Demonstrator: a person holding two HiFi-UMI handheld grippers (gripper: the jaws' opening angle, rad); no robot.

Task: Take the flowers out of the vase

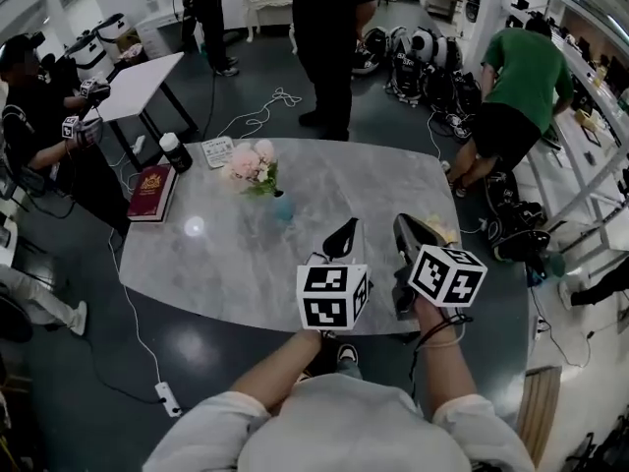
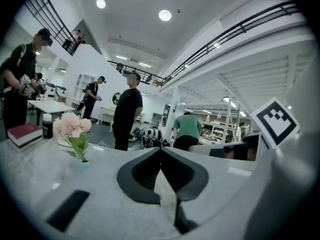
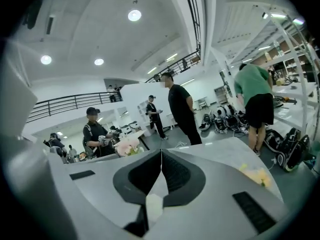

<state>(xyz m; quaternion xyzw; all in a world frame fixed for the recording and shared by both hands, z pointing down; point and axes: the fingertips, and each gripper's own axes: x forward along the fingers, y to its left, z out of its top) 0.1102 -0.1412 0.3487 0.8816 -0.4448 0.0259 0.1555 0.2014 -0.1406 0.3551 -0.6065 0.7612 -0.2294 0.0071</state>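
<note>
A bunch of pink flowers [image 1: 253, 163] stands in a small clear vase [image 1: 283, 207] towards the far side of the marble table [image 1: 216, 264]. In the left gripper view the bunch [image 2: 71, 126] is at the far left, well ahead of the jaws. A single pale yellow flower [image 3: 257, 175] lies on the table to the right of my right gripper and partly shows behind it [image 1: 445, 231]. Both grippers hover side by side over the near table edge. The left gripper [image 1: 344, 236] is shut and empty. The right gripper [image 1: 413, 234] is shut too, with nothing between its pads.
A dark red book [image 1: 152, 193], a black bottle with a white cap [image 1: 175, 152] and a white card [image 1: 217, 150] sit at the table's far left. Several people stand around the room; one in black [image 1: 329, 37] is just beyond the table. Cables cross the floor.
</note>
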